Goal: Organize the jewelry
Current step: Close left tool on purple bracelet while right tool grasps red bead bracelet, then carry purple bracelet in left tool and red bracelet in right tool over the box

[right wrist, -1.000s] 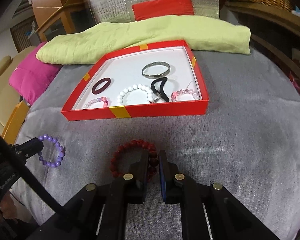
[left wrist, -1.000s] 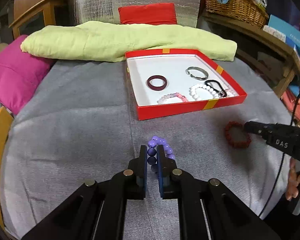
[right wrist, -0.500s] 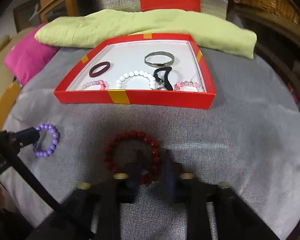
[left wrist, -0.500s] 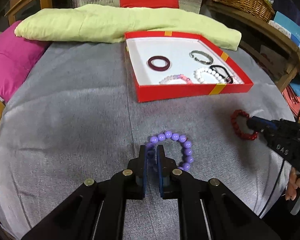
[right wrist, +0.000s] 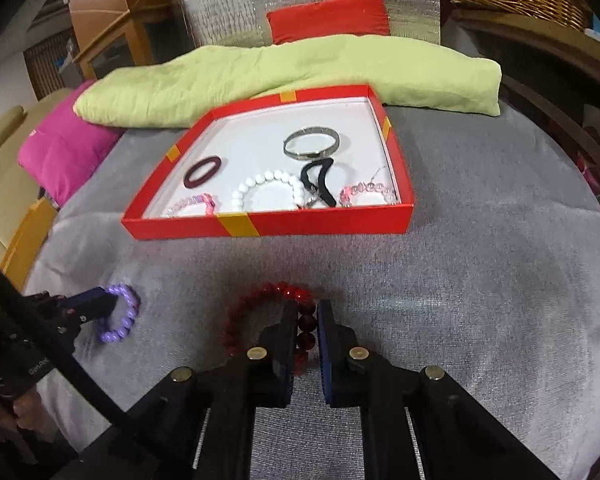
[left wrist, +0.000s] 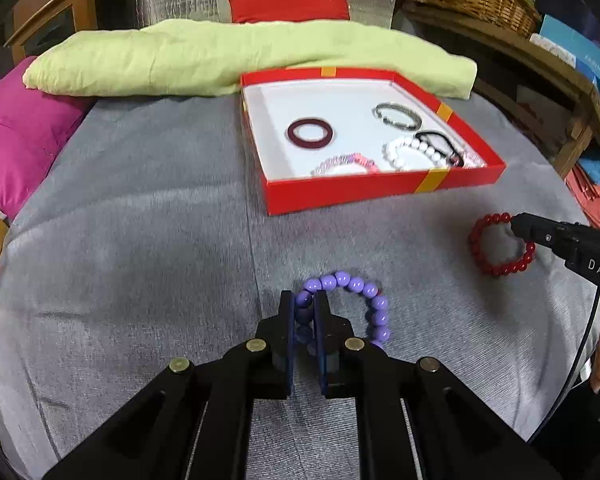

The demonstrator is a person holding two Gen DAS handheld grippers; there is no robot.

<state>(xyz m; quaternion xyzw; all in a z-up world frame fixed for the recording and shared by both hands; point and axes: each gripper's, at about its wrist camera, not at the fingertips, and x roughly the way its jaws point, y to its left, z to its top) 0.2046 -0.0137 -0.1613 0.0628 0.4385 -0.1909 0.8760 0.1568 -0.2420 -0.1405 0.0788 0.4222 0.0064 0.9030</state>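
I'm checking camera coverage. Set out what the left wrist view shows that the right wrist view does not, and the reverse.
Only the left wrist view shows blue cardboard boxes on a wooden shelf.

Only the right wrist view shows the second pink beaded bracelet clearly, in the tray's near right corner.

Both show the red cardboard tray, the left gripper shut on the purple beaded bracelet, and the right gripper shut on the red beaded bracelet.

Left wrist fisheye close behind its own fingers (left wrist: 286, 312), angled down over grey cloth, red tray (left wrist: 380, 190) ahead right of fingertips, right wrist view likewise behind its fingers (right wrist: 324, 320), tray straight ahead, both sharing tray and cloth
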